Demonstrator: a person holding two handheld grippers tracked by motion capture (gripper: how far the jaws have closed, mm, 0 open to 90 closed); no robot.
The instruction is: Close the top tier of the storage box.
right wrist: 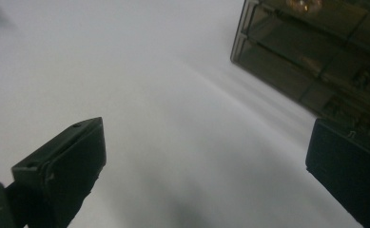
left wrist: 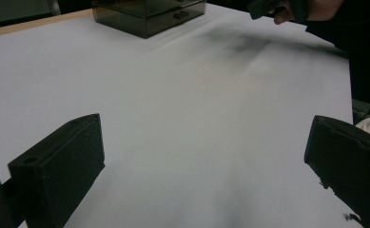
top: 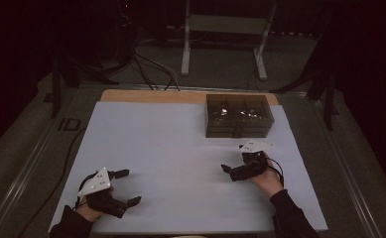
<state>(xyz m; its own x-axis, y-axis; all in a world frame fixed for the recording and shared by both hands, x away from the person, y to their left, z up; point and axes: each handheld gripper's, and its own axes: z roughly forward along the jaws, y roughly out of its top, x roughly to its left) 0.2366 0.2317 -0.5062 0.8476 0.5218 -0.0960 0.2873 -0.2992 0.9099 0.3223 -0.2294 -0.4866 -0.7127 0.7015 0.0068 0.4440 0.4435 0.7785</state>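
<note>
Smoked-plastic box (top: 237, 115) sits at the far right of the white counter (top: 170, 148) in the high view, long axis running left to right, its latch facing the person. The right tongs (top: 228, 170) lie just below it, box at about one o'clock; the left tongs (top: 126, 187) are well apart, so the right hand is nearer. Left gripper view: jaws spread and empty, box (left wrist: 147, 16) at eleven o'clock. Right gripper view: jaws released wide, box (right wrist: 316, 52) at one o'clock.

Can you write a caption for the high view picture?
Two open grippers, left gripper and right gripper, rest on a white table near a dark box.
</note>
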